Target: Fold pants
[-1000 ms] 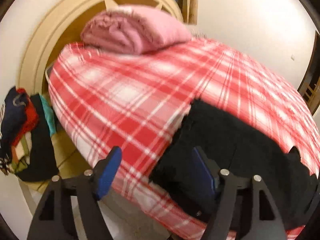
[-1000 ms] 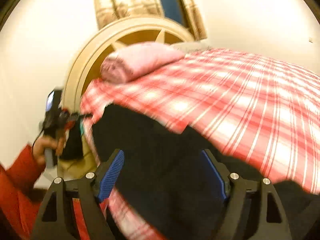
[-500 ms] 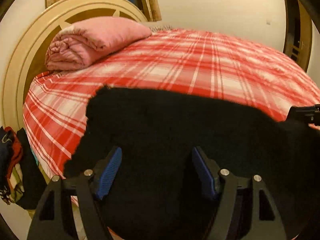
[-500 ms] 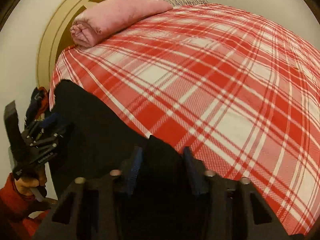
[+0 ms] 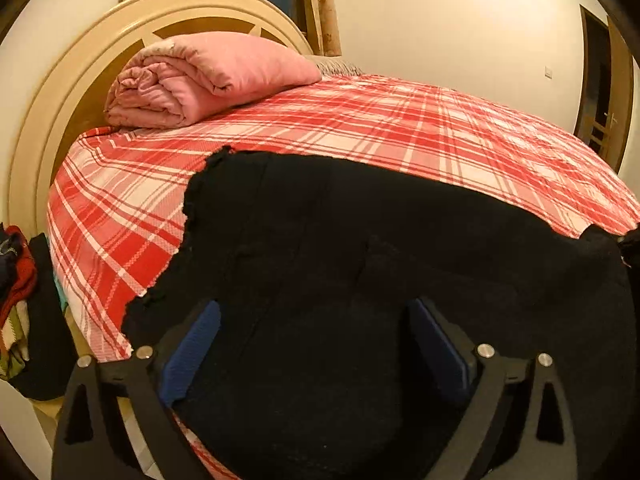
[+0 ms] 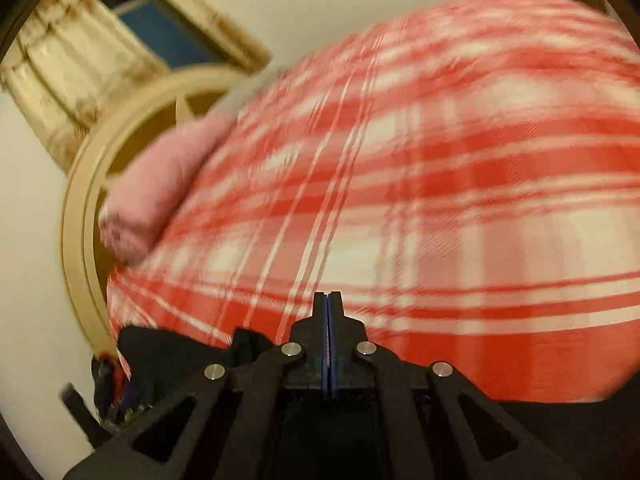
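Observation:
Black pants [image 5: 360,248] lie spread across the near edge of a bed with a red and white plaid cover [image 5: 360,128]. My left gripper [image 5: 316,348] is open, its blue pads to either side of the pants' near part, just above the cloth. My right gripper [image 6: 328,308] is shut with its pads pressed together; no cloth shows between the tips. In the blurred right wrist view a bit of the black pants [image 6: 168,344] shows at the lower left, beside the gripper, and the plaid cover [image 6: 440,200] fills the view ahead.
A rolled pink blanket [image 5: 208,76] lies at the head of the bed against the round cream headboard [image 5: 60,92]. A pile of clothes [image 5: 20,288] sits beside the bed on the left. A doorway [image 5: 600,92] is at the far right.
My right gripper has shut fully and swung up and away, so its view now blurs over the bed. My left gripper has stayed open over the pants, which now lie flatter.

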{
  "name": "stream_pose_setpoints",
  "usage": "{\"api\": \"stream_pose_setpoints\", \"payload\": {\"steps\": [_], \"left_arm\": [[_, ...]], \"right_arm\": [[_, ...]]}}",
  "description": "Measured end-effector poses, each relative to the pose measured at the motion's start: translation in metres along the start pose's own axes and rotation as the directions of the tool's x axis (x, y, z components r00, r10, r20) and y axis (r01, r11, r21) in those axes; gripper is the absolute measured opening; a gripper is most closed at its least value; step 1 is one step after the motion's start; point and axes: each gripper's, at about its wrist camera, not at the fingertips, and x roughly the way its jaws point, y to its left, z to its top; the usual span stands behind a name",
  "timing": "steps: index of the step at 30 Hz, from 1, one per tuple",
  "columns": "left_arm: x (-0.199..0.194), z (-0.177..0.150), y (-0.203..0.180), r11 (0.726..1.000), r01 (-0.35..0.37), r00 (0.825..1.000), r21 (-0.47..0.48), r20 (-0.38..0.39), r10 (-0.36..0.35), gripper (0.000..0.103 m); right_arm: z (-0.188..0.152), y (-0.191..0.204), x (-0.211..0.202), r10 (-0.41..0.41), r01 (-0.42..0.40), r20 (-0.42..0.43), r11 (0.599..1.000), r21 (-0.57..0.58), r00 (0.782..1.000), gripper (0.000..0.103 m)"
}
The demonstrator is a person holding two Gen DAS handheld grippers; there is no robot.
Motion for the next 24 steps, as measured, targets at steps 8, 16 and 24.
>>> {"api": "stream_pose_setpoints", "payload": {"steps": [8,16,24], "left_arm": [[0.002,0.003,-0.001,1.000,-0.002,1.000,-0.003,-0.023,0.002,0.103],[0.003,0.004,-0.002,1.000,-0.023,0.999,-0.018,-0.045,0.022,0.103],[0.004,0.005,-0.002,1.000,-0.022,0.997,-0.020,-0.070,0.020,0.103]], "right_arm": [[0.054,-0.132,-0.153,-0.550,0.522,0.187,0.833,0.182,0.814,0.100],[0.057,-0.226,-0.140,-0.737,0.738,-0.083,0.652,0.173,0.671,0.057],[0.036,-0.225,-0.216,-0.593,0.540,0.076,0.773,0.331,0.802,0.006]]}}
